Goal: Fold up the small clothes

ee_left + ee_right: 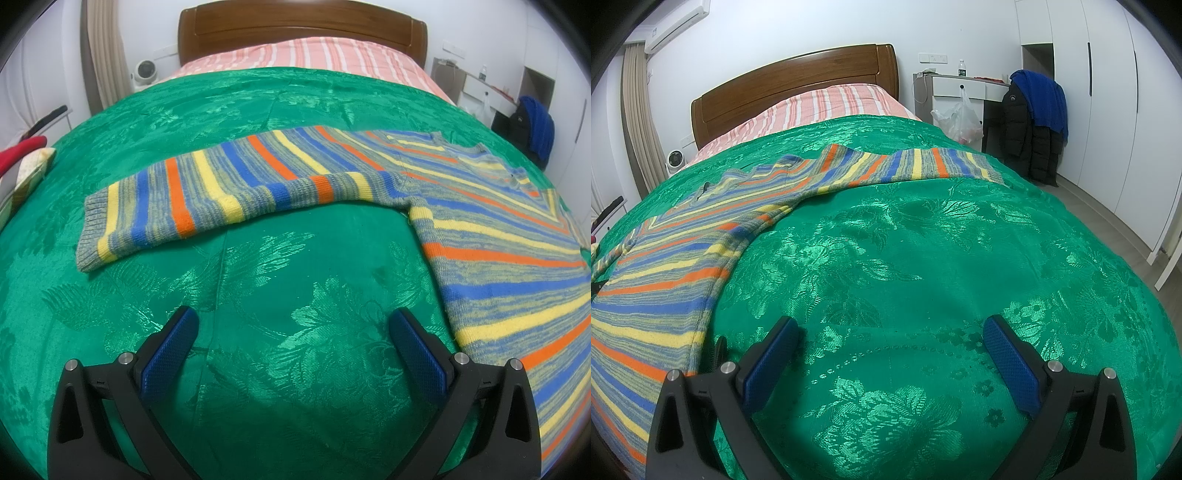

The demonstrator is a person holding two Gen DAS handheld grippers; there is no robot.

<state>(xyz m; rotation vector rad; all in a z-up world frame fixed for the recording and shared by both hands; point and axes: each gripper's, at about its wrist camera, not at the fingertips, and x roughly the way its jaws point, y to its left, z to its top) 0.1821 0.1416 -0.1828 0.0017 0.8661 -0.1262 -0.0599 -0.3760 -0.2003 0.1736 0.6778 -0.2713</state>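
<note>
Fingers [184,325] of both grippers were held spread and empty above the bed [295,258]; the striped sweater [480,236] was laid between them, untouched.

Green bedspread [923,240], wooden headboard [303,33], striped sheet [314,55], blue jacket [1043,99].

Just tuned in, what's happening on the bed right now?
A striped sweater lies spread flat on the green bedspread, both sleeves out to the sides, not yet folded. The person holds one gripper in each hand. The left gripper hovers over bare bedspread below the left sleeve, jaws wide open and empty. The right gripper is likewise open and empty, beside the sweater's right edge. Nothing is gripped.
</note>
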